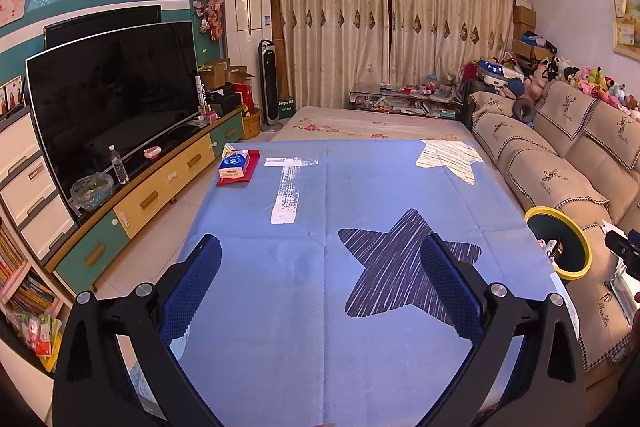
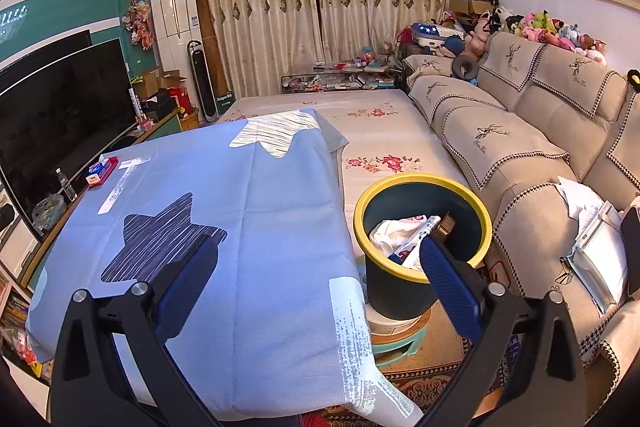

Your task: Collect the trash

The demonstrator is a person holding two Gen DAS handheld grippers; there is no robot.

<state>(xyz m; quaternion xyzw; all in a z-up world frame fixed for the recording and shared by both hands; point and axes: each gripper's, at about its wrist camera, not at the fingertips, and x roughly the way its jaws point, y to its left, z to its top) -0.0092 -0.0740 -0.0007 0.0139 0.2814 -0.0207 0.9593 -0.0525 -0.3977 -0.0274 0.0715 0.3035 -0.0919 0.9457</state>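
Note:
A dark bin with a yellow rim (image 2: 424, 187) stands on a small stool between the table and the sofa; the left wrist view shows the bin (image 1: 558, 241) at the right edge. White crumpled paper and wrappers (image 2: 396, 235) lie inside it. My right gripper (image 2: 316, 259) is open, its right finger over the bin's near rim, nothing held. My left gripper (image 1: 320, 267) hovers open and empty above the blue star-patterned tablecloth (image 1: 320, 195). A tissue pack on a red cloth (image 1: 236, 167) lies at the table's far left corner.
A beige sofa (image 2: 520, 155) runs along the right with papers (image 2: 596, 247) on its seat. A TV (image 1: 112, 95) and cabinet with a water bottle (image 1: 119, 165) line the left wall. A patterned rug (image 2: 420, 383) covers the floor near the stool.

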